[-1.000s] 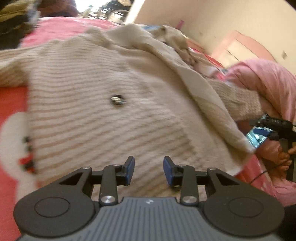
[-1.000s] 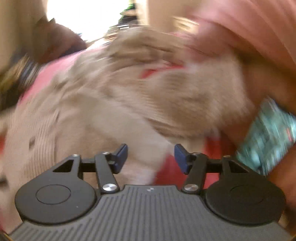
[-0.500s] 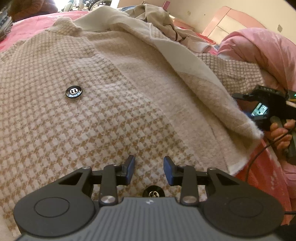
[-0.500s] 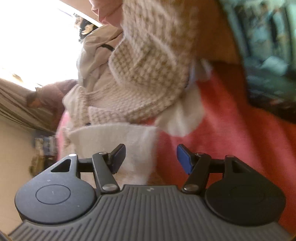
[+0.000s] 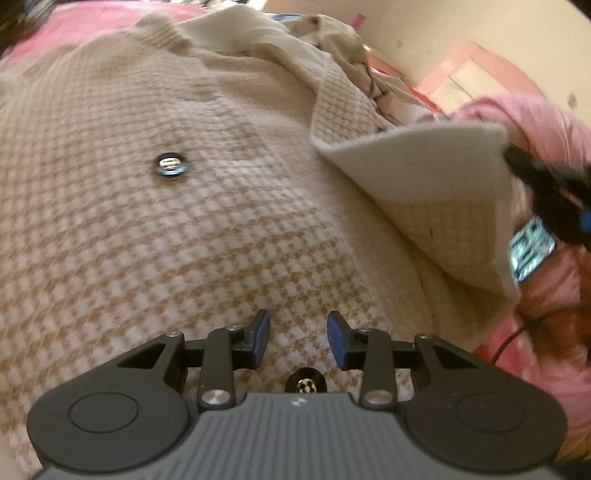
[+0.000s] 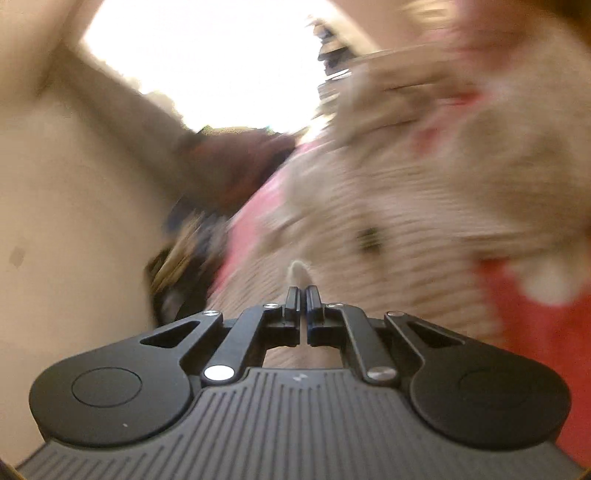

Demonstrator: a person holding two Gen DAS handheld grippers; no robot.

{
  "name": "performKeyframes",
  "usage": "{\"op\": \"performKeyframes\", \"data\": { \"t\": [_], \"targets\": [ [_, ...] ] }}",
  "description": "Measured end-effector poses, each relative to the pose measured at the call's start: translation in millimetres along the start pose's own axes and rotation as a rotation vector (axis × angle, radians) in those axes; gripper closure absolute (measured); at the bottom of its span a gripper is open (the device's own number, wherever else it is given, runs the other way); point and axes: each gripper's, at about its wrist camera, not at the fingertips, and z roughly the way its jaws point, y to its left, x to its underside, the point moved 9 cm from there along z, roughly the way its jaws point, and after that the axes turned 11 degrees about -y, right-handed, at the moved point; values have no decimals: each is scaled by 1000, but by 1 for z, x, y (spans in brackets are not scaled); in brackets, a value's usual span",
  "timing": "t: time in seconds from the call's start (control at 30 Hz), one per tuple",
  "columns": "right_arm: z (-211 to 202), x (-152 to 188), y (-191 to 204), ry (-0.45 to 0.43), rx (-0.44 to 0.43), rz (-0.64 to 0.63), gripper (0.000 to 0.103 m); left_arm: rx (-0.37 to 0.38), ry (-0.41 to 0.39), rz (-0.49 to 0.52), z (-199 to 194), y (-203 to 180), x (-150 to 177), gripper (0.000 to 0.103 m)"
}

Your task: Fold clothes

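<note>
A beige houndstooth cardigan (image 5: pixel 221 221) lies spread on the bed, with one dark button (image 5: pixel 170 166) on its front and another button (image 5: pixel 306 384) just under my left gripper. My left gripper (image 5: pixel 298 332) hovers low over the fabric, jaws open and nothing between the pads. At the right, the cardigan's front flap (image 5: pixel 424 177) is lifted and turned over, showing its plain lining. My right gripper (image 5: pixel 517 162) holds that flap by its edge. In the blurred right wrist view my right gripper (image 6: pixel 302 295) is shut, with a tuft of cloth (image 6: pixel 297 271) poking out between the pads.
Pink bedcover (image 5: pixel 55 22) shows beyond the cardigan and a red sheet (image 6: pixel 535 350) beside it. Crumpled beige clothes (image 5: pixel 332 37) lie at the far end. A pink padded sleeve (image 5: pixel 546 122) and a lit phone screen (image 5: pixel 532 251) are at the right. Dark clothes (image 6: pixel 229 166) sit near the wall.
My right gripper has shut on the flap's edge and raised it off the cardigan. The left gripper has sunk a little closer to the fabric and stays open.
</note>
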Motion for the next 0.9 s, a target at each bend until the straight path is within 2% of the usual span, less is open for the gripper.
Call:
{"op": "performKeyframes", "data": {
  "t": [0.1, 0.17, 0.27, 0.33, 0.37, 0.43, 0.5, 0.57, 0.6, 0.63, 0.77, 0.83, 0.9],
  "targets": [
    [21, 31, 55, 157, -140, -171, 103, 5, -29, -96, -14, 17, -9, 66],
    [30, 65, 75, 285, -177, -269, 103, 33, -41, -193, -22, 30, -15, 65],
    [39, 107, 78, 435, -164, -358, 103, 83, -33, -292, -24, 40, -22, 64],
    [39, 122, 72, 501, -131, -412, 103, 84, -29, -269, -21, 39, -26, 62],
    [38, 126, 68, 516, -98, -442, 103, 93, -23, -253, -20, 36, -26, 61],
    [35, 123, 61, 491, -36, -492, 100, 117, -2, -233, -12, 27, -25, 61],
    [36, 120, 56, 464, 30, -625, 99, 126, 16, -216, -4, 20, -23, 61],
    [39, 128, 53, 486, 69, -791, 91, 129, 29, -197, 4, 15, -22, 61],
    [42, 136, 54, 507, 62, -853, 78, 128, 33, -188, 8, 13, -22, 61],
    [46, 145, 54, 527, 50, -910, 70, 126, 40, -182, 10, 12, -21, 61],
    [60, 176, 56, 569, 6, -1107, 67, 112, 64, -199, 15, 18, -16, 62],
    [67, 184, 51, 575, -4, -1184, 62, 116, 66, -215, 16, 21, -16, 63],
    [71, 186, 49, 563, -10, -1212, 63, 120, 68, -225, 16, 23, -16, 63]
  ]
}}
